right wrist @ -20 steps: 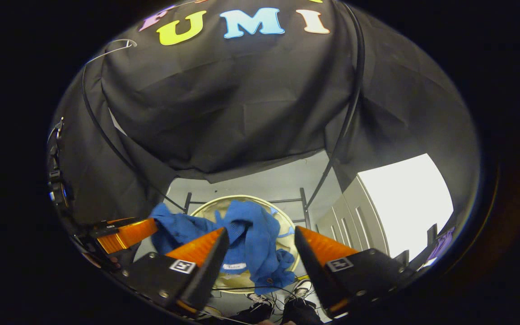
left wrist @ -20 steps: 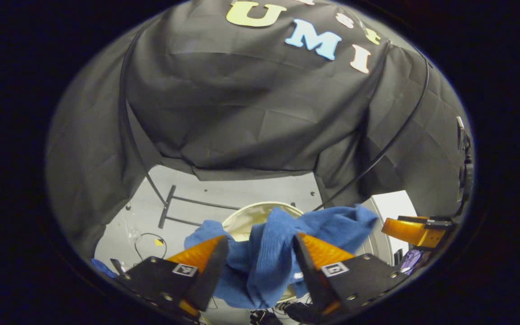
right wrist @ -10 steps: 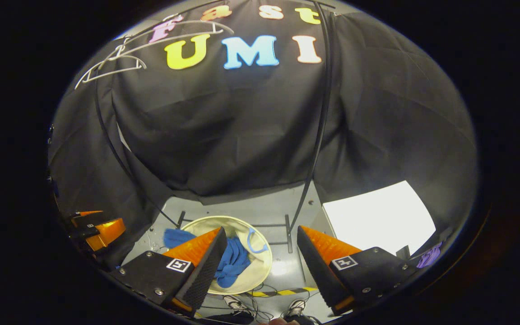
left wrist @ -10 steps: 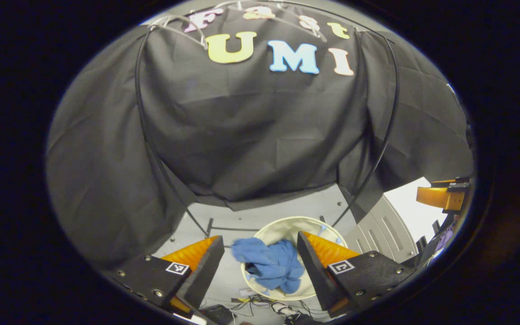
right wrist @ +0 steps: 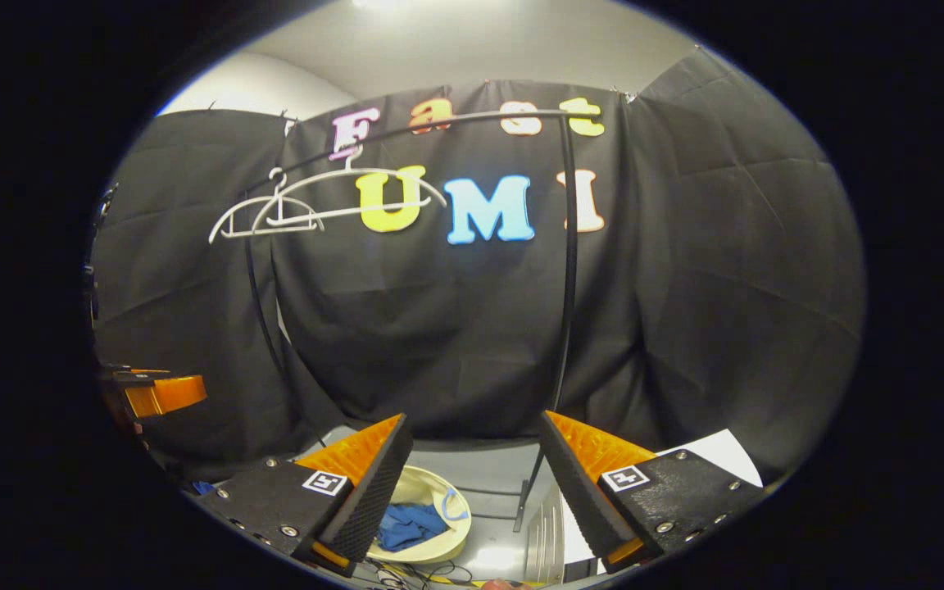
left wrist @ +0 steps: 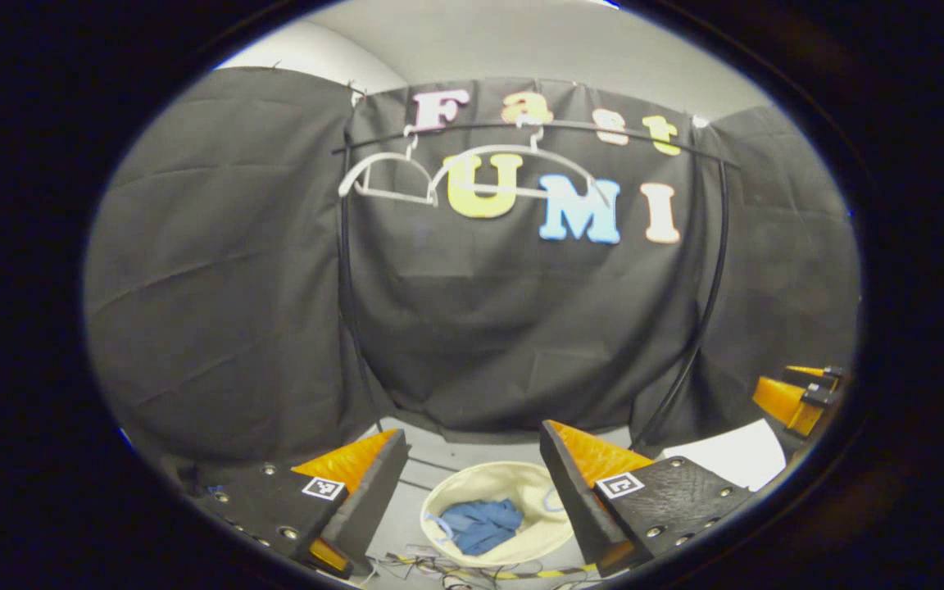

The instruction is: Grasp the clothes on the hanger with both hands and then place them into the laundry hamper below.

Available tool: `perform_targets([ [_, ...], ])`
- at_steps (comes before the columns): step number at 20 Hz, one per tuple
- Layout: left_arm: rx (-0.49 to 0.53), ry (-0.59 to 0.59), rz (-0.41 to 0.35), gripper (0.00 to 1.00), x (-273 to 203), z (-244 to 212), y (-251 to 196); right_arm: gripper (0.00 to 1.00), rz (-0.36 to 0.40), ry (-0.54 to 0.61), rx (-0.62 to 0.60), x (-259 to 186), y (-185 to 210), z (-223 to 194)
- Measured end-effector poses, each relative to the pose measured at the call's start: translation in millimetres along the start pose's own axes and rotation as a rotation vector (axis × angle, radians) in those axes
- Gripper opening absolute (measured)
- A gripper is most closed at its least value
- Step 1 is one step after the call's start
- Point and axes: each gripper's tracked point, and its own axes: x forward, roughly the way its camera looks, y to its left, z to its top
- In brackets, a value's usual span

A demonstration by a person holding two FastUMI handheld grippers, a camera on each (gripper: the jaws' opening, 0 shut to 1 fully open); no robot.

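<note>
The blue garment [left wrist: 478,524] lies crumpled inside the cream round hamper [left wrist: 521,483] on the floor, far below my left gripper [left wrist: 472,442], which is open and holds nothing. In the right gripper view the same blue garment [right wrist: 406,524] sits in the hamper [right wrist: 431,487], partly hidden behind one finger. My right gripper [right wrist: 472,426] is open and holds nothing too. Two bare white hangers [left wrist: 472,176] hang on the black rail [left wrist: 628,135]; the hangers [right wrist: 316,205] are at the upper left in the right gripper view. Each view catches the other gripper at its edge [left wrist: 796,393] [right wrist: 152,392].
The black rack's uprights [right wrist: 569,270] and foot bars stand around the hamper on the grey floor. A white cabinet [right wrist: 714,455] is at the right. Cables and a striped tape line lie on the floor in front of the hamper [left wrist: 505,569].
Both grippers have risen well above the hamper and tilted up, so the rail and hangers came into view. The blue garment, hanging between the fingers a second ago, has dropped into the hamper.
</note>
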Motion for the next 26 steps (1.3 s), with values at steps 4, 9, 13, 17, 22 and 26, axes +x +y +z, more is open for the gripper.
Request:
perform_targets([
  [4,0.022,-0.157,-0.018,0.94,-38.5,76.3,-26.7,0.94,-0.016,-0.16,-0.012,-29.3,-14.9,70.9],
  [9,0.015,-0.386,-0.039,0.94,-84.8,177.3,-36.7,0.96,-0.055,-0.394,0.052,-76.5,-12.8,153.1],
  [13,0.061,-0.497,-0.054,0.93,-106.1,214.9,-29.3,0.92,-0.114,-0.419,0.077,-90.7,-10.4,153.4],
  [17,0.06,-0.461,-0.103,0.94,-101.0,187.0,-29.0,0.95,-0.125,-0.387,0.103,-106.6,13.7,124.5],
  [22,0.007,-0.386,-0.153,0.94,-100.9,145.7,-17.1,0.95,-0.139,-0.402,0.087,-125.1,33.6,110.5],
  [26,0.003,-0.382,-0.152,0.94,-89.1,148.3,-3.4,0.91,-0.18,-0.389,0.072,-122.0,26.6,108.1],
])
